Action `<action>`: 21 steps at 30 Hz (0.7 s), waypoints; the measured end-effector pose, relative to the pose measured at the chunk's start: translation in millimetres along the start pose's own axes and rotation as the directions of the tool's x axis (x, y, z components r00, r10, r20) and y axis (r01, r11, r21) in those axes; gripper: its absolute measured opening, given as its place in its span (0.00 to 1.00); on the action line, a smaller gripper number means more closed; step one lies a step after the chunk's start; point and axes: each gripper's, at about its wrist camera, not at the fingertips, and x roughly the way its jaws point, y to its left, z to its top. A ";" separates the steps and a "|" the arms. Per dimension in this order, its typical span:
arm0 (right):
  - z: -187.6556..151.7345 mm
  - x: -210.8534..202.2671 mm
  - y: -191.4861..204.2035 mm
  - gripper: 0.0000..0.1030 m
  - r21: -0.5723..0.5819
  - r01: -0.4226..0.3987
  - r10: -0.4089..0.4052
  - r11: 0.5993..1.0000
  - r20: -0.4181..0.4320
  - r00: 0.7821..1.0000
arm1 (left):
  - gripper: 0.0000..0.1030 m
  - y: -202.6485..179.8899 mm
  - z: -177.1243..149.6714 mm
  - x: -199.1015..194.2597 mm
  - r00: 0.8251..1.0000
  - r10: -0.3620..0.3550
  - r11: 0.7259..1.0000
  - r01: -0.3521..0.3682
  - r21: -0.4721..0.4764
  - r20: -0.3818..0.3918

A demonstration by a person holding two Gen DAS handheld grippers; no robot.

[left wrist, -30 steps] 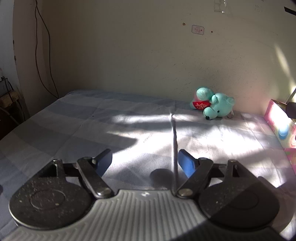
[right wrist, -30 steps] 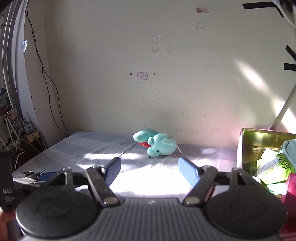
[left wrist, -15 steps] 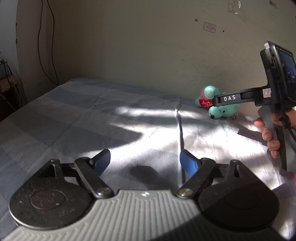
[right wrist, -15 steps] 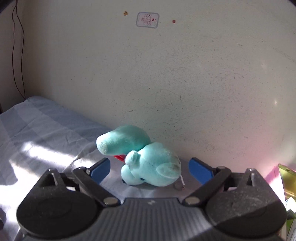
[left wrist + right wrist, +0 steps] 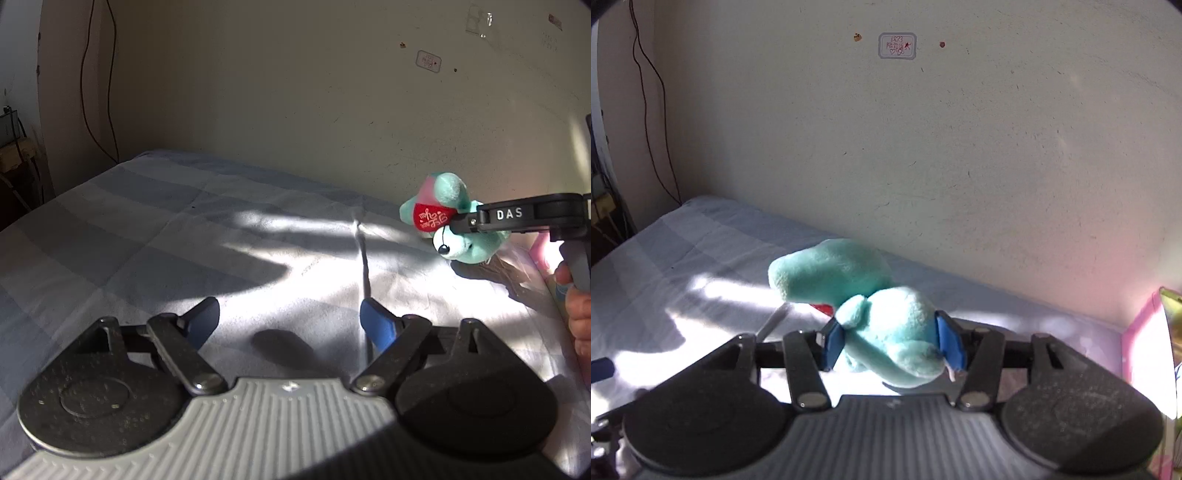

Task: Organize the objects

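Left tool (image 5: 288,317) hangs over bare bed (image 5: 184,236), jaws apart and empty. Right tool (image 5: 892,341) has just been closing — its pads clamp the plush (image 5: 886,332) by the wall. Only the left view shows its red heart (image 5: 430,216).

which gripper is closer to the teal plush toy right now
Right. The right gripper has just closed its jaws around the teal plush toy; the left gripper hangs open, well short of it.

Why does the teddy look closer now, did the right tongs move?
Yes. The right tongs went forward toward the wall and down to the teal teddy. Their jaws have just been closing, and the blue pads now squeeze its head.
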 end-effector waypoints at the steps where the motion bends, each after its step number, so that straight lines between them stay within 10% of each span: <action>1: -8.0 -15.7 -4.0 0.51 0.045 -0.072 0.073 0.996 -0.024 0.997 | 0.82 1.8 0.2 -0.3 1.000 0.005 1.000 -0.005 -0.009 0.001; 11: -110.4 -98.0 -29.7 0.55 0.356 -0.461 0.542 0.813 -0.176 0.822 | 0.83 2.5 -3.4 0.4 1.000 0.011 1.000 -0.011 -0.016 0.005; 21: -124.6 -126.8 -34.1 0.85 0.256 -0.239 0.234 0.937 0.050 0.971 | 0.87 -5.4 -9.1 -2.1 0.996 -0.080 0.997 0.079 0.013 0.047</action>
